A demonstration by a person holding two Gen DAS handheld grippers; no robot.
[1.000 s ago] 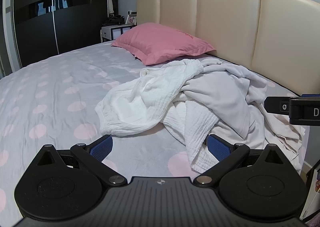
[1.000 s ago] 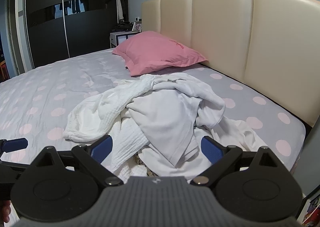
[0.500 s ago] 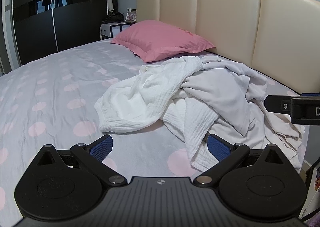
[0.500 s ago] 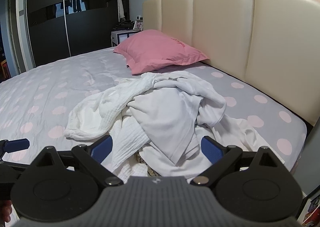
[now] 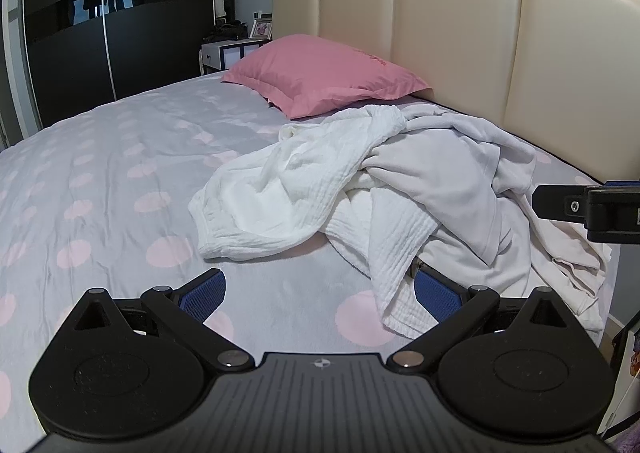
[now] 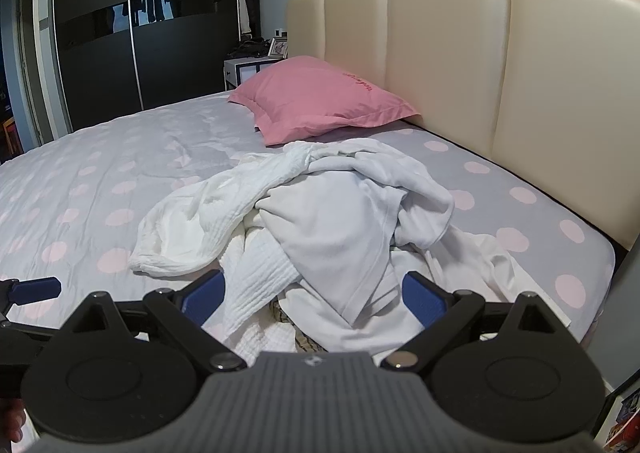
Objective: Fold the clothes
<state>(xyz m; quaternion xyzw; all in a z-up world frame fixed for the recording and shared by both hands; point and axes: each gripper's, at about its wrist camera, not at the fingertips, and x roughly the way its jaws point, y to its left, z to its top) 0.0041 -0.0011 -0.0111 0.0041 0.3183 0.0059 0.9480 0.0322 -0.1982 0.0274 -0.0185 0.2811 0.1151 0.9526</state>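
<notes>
A loose pile of white clothes (image 5: 384,189) (image 6: 320,221) lies crumpled near the head of the bed, below a pink pillow. It holds a crinkled white garment (image 5: 288,189) on the left and a smoother pale grey-white top (image 6: 340,229) draped over it. My left gripper (image 5: 320,295) is open, hovering short of the pile's near edge, with nothing between its blue pads. My right gripper (image 6: 312,295) is open too, low over the front of the pile. Part of the right gripper shows at the right edge of the left wrist view.
The bed has a grey sheet with pink dots (image 5: 100,173). A pink pillow (image 5: 324,73) rests against a cream padded headboard (image 5: 460,33). A dark sliding wardrobe (image 5: 112,13) and a small bedside cabinet (image 5: 232,53) stand beyond. The bed's right edge (image 6: 592,277) drops off close to the pile.
Both views have shifted slightly: the bed and pile sit a little lower and closer in frame. The clothes have not moved, and both grippers stay open.
</notes>
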